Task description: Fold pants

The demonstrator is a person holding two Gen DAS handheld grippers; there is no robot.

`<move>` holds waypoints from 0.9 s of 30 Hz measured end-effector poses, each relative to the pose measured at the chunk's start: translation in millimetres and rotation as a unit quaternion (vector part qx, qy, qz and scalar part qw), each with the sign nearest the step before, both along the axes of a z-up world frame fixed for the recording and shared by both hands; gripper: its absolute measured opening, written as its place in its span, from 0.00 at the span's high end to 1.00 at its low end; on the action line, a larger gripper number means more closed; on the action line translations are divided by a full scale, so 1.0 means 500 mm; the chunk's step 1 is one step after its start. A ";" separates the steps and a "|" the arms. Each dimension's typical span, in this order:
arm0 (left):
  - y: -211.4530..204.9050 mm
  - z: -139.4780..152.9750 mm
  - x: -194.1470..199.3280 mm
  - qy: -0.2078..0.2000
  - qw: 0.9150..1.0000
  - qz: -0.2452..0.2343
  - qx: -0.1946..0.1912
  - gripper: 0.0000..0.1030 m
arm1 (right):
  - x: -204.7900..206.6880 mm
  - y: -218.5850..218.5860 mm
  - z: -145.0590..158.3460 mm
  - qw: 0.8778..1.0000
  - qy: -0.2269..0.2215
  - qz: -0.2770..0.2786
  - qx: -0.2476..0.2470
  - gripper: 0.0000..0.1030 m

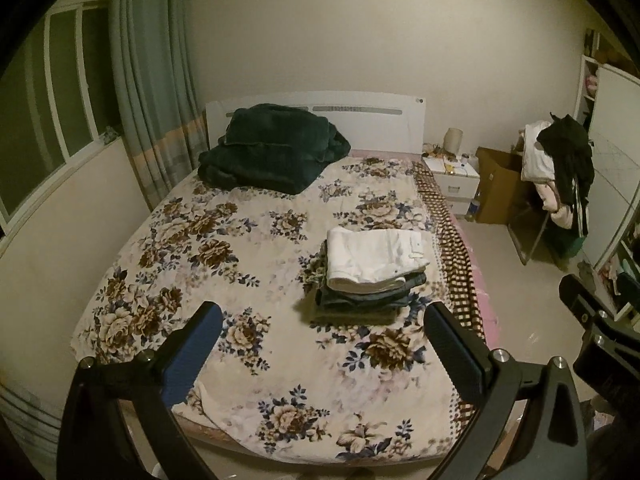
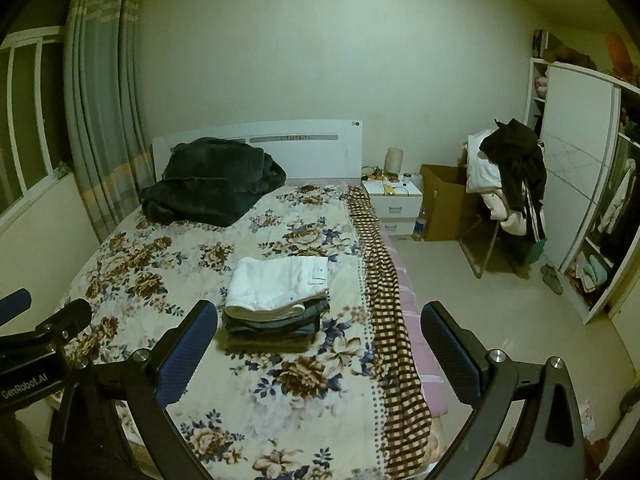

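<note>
Both grippers hang above the foot of the bed [image 1: 120, 280] with nothing in them: the left gripper [image 1: 322, 320] and the right gripper [image 2: 318, 320] each stand with jaws spread wide and blue pads [image 2: 188, 344] bare.

The pants are a stack [image 1: 368, 292] on the floral sheet, at about 1 o'clock from the left gripper and 11 o'clock from the right. White pants [image 2: 280, 284] lie folded on top, and darker denim pairs sit beneath. No unfolded pair shows on the sheet. The stack looks finished, though I cannot tell whether more pants wait among the clothes on the rack [image 2: 508, 176] at 2 o'clock.

I judge the cloth soft and limp, the denim heavier and stiffer at seams and waistband. A fold would hold best if taken at the waistband or a thick hem. Pinching a single thin layer could let it slip or drag the stack askew.

A dark blanket [image 1: 272, 148] lies at 11 o'clock by the headboard.
</note>
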State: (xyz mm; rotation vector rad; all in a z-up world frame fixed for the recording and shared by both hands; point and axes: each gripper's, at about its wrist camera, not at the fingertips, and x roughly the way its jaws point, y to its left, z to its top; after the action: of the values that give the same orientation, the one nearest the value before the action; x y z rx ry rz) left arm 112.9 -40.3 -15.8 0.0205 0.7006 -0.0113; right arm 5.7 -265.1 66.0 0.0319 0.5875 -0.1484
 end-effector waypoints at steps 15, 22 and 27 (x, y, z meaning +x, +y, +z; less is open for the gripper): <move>0.024 -0.020 0.013 0.015 1.000 -0.001 0.003 0.00 | 0.072 0.021 -0.044 1.000 0.023 0.005 0.001 0.00; 0.025 -0.022 0.020 0.015 1.000 -0.004 0.004 0.00 | 0.086 0.032 -0.058 1.000 0.028 0.008 0.003 0.00; 0.024 -0.022 0.020 0.015 1.000 -0.002 0.004 0.00 | 0.093 0.034 -0.069 1.000 0.028 0.011 0.008 0.00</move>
State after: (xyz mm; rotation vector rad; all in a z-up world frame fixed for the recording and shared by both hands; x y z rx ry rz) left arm 122.9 -28.5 -26.6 0.0296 0.7301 -0.0128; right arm 52.1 -247.9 31.5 0.0367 0.6446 -0.1241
